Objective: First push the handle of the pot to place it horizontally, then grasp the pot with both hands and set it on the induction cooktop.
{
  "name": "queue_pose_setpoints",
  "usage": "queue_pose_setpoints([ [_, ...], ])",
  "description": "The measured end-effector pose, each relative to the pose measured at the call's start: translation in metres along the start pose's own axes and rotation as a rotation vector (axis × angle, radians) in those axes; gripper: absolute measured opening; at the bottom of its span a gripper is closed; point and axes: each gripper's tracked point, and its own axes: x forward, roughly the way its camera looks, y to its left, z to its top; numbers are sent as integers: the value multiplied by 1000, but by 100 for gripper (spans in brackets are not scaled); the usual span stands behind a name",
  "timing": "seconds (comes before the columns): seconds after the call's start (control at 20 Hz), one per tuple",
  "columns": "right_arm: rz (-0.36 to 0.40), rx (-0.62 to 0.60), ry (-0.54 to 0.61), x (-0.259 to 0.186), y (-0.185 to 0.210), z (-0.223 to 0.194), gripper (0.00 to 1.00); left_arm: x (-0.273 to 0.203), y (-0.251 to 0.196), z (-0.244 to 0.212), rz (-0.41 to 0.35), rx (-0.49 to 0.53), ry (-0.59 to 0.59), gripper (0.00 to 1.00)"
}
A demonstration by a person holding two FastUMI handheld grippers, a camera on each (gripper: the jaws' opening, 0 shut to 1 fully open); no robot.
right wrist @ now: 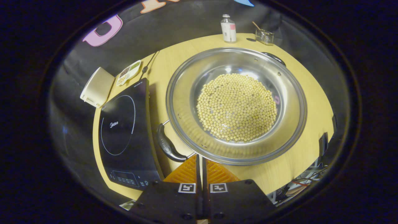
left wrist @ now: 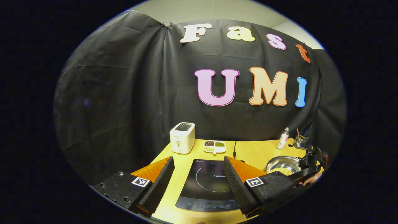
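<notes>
The right hand-held gripper is closed with nothing held, just by the rim of the shiny round metal pot full of yellow beans. The pot sits on the yellow wooden surface, right beside the flat black induction cooktop. The left hand-held gripper is wide open above the cooktop. A white toaster stands farther back.

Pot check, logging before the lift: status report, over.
Left hand-held gripper open above cooktop. Right hand-held gripper shut, empty, near pot handle. Pot on table, beside cooktop, full of beans.
</notes>
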Motion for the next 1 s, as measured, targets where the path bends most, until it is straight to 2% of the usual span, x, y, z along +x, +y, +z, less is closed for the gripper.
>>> queue_pose_setpoints([
  [0.05,2,-3,-7,1,6,3,0,-1,1,-1,5,2,-1,96],
  [0.1,2,-3,-20,4,11,6,2,-1,2,-2,8,1,0,96],
  [0.3,17,68,-28,11,30,18,0,-5,4,-8,9,-16,16,96],
  [0.45,28,107,-30,16,40,27,2,-7,7,-11,14,-14,23,96],
  [0.55,32,118,-26,19,45,30,0,-8,10,-12,21,-12,24,96],
  [0.65,35,120,-21,23,49,34,3,-8,12,-14,31,-13,27,96],
  [1.0,44,135,-24,31,62,48,2,-7,12,-18,44,-19,44,96],
])
